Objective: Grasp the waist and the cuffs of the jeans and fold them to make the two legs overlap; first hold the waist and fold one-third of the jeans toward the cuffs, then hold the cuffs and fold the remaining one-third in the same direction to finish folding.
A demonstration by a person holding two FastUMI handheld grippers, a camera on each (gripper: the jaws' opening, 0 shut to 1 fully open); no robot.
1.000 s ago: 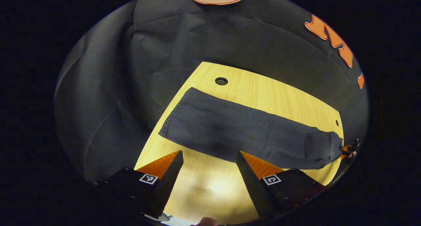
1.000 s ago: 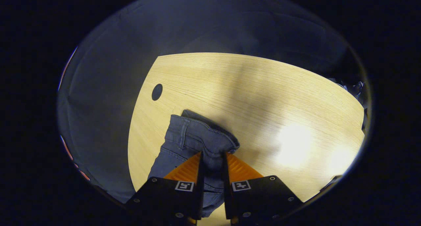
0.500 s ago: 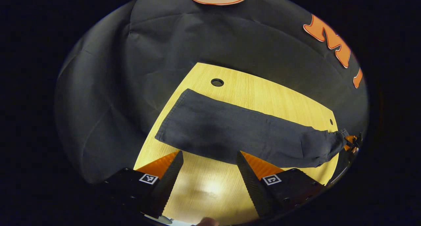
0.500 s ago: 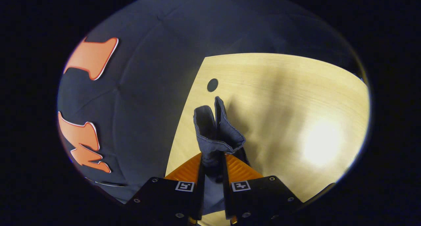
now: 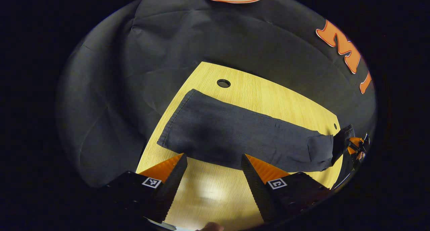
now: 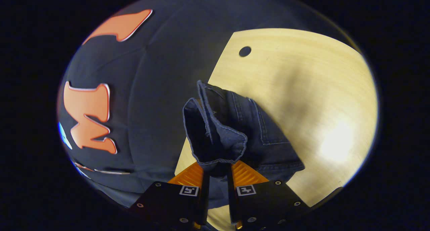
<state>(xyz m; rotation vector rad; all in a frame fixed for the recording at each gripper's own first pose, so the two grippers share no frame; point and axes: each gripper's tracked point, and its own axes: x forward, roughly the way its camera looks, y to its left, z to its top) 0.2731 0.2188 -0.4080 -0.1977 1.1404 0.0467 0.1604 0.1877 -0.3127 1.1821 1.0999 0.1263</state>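
Dark blue jeans [image 5: 235, 137] lie lengthwise across the wooden table [image 5: 268, 100], legs overlapped, cuffs at the left end near the table's edge. My left gripper [image 5: 211, 163] hangs open just in front of the jeans' near edge, with nothing between its fingers. At the far right of the left gripper view the other gripper [image 5: 356, 147] holds the waist end lifted. In the right gripper view my right gripper [image 6: 217, 168] is shut on the bunched waist [image 6: 215, 137], which stands up above the fingers; the seat with a back pocket [image 6: 262, 130] droops toward the table.
A round cable hole [image 5: 223, 83] sits in the table behind the cuffs, and a smaller hole [image 5: 335, 126] near the waist end. A second view of a hole [image 6: 245, 51] is on the table [image 6: 319, 89]. Black cloth wall surrounds the table.
The right gripper has lifted the waist off the table and turned with it, so the waistband now stands up. The left gripper has barely moved.
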